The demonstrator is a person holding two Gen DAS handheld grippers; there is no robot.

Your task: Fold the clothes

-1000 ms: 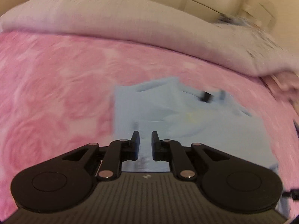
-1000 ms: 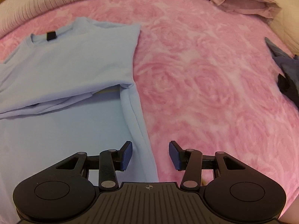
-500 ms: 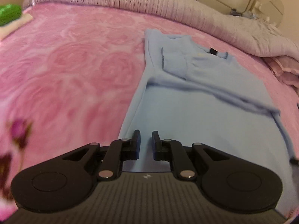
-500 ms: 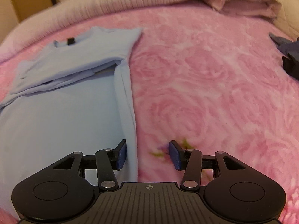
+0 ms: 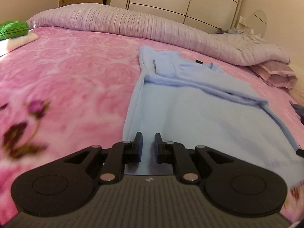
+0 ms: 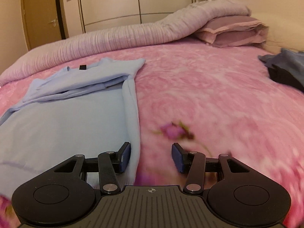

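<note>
Pink, rose-patterned blanket (image 5: 76, 79) is seen covering a bed, and a light blue shirt (image 5: 199, 117) is laid flat on it, with its sleeves folded across the chest. The collar end, marked by a small black tag (image 6: 82, 67), is turned away from both cameras towards a long roll of lilac bedding (image 5: 117, 22) that runs along the far edge of the blanket.

From the left wrist view, the left gripper (image 5: 148, 144) is held low over the near end of the shirt, just inside the shirt's left side edge. Its jaws are parted by a narrow gap, with blue cloth seen between and beyond them; nothing is pinched.

From the right wrist view, the right gripper (image 6: 151, 156) is placed at the shirt's right side edge. Its jaws are spread wide: the left finger is seen over the blue cloth just inside the edge, while the right finger is seen over bare blanket beside a printed purple flower (image 6: 172, 131). Whether the fingers touch the cloth cannot be told.

Far right of the shirt, a dark blue garment (image 6: 285, 66) is seen lying on the blanket, and mauve pillows (image 6: 233, 31) are stacked beyond it. Far left of the shirt, something green (image 5: 13, 29) is seen resting on white cloth.
</note>
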